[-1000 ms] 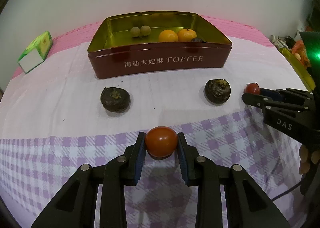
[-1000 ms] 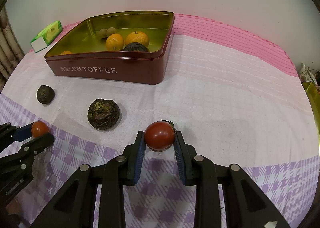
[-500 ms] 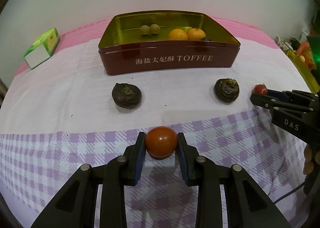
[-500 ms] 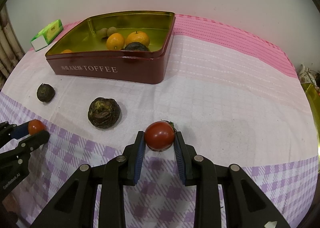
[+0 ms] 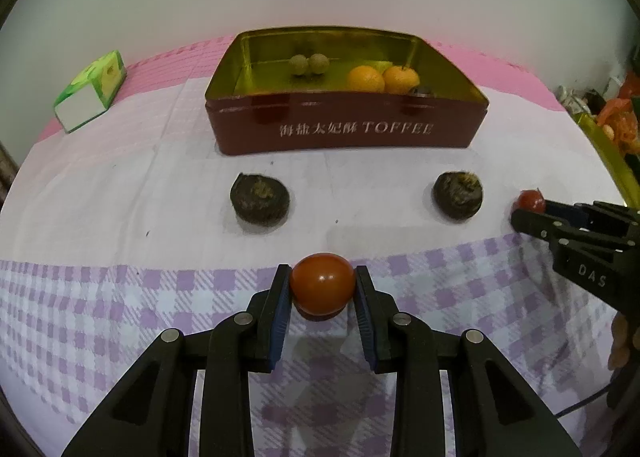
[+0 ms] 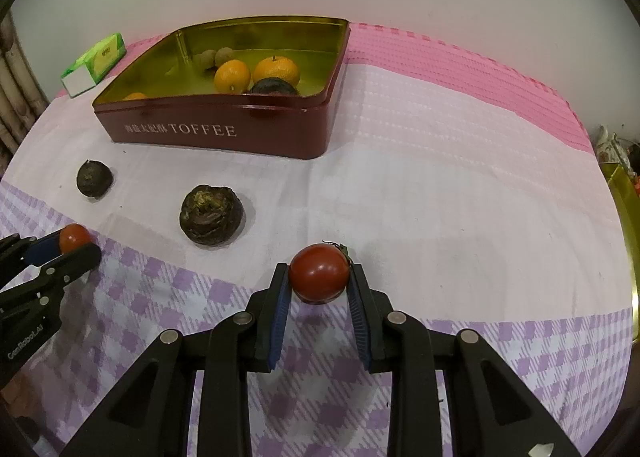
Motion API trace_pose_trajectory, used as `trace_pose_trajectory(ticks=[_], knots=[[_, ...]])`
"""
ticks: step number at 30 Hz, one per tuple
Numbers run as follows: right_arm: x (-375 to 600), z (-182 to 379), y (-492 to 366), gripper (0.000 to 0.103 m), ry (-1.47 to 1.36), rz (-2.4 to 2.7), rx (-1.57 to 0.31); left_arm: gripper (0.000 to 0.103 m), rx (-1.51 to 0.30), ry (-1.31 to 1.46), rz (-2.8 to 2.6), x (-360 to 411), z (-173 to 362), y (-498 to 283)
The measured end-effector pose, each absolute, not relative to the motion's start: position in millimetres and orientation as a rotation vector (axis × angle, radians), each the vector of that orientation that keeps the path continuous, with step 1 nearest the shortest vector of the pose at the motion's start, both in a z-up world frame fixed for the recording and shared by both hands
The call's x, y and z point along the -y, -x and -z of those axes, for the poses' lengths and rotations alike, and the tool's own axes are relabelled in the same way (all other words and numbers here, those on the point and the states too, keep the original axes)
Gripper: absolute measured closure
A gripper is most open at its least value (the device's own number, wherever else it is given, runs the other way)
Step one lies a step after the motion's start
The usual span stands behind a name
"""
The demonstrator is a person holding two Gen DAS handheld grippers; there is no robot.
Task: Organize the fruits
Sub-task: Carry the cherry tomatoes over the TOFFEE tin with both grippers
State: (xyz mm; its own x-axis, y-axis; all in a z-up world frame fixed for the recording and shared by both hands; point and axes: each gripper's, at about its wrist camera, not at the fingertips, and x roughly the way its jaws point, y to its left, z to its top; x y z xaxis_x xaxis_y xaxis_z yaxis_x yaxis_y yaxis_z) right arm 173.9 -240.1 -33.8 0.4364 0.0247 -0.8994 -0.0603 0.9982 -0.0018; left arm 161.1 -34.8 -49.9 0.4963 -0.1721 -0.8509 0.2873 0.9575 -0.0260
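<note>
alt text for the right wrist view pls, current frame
The right gripper is shut on a red tomato just above a purple-checked cloth. Beyond it lie two dark round fruits and an open red TOFFEE tin holding oranges. At the left edge, the left gripper holds another tomato.

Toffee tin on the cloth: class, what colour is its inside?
Shiny gold inside the dark red toffee tin; clearest in the right wrist view.

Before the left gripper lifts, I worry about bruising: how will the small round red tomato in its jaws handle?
The small round red tomato looks smooth and glossy, so it may slip between the left gripper's pads. Its round shape would probably roll on the checked cloth if released. Likely soft-skinned, so a gentle squeeze seems wise.
</note>
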Motion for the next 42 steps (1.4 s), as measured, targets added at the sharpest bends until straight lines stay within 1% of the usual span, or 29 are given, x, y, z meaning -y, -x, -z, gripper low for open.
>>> trace_pose_trajectory(ticks=[9, 14, 25, 33, 42], knots=[[242, 22, -173, 0.077, 0.013, -0.07, -1.095, 0.071, -0.956, -0.174, 0.282, 39, 30, -168], [242, 6, -179, 0.077, -0.007, -0.085, -1.062, 0.071, -0.928, -0.151, 0.281, 33, 11, -179], [230, -24, -223, 0.077, 0.007, -0.131, -0.991, 0.071, -0.881, -0.101, 0.253, 29, -18, -233], [218, -21, -256, 0.077, 0.02, -0.148, -0.989, 0.071, -0.892, -0.093, 0.234, 33, -16, -268], [208, 0, -278, 0.077, 0.038, -0.159, -1.034, 0.071, -0.937, -0.115, 0.225, 41, 1, -294]])
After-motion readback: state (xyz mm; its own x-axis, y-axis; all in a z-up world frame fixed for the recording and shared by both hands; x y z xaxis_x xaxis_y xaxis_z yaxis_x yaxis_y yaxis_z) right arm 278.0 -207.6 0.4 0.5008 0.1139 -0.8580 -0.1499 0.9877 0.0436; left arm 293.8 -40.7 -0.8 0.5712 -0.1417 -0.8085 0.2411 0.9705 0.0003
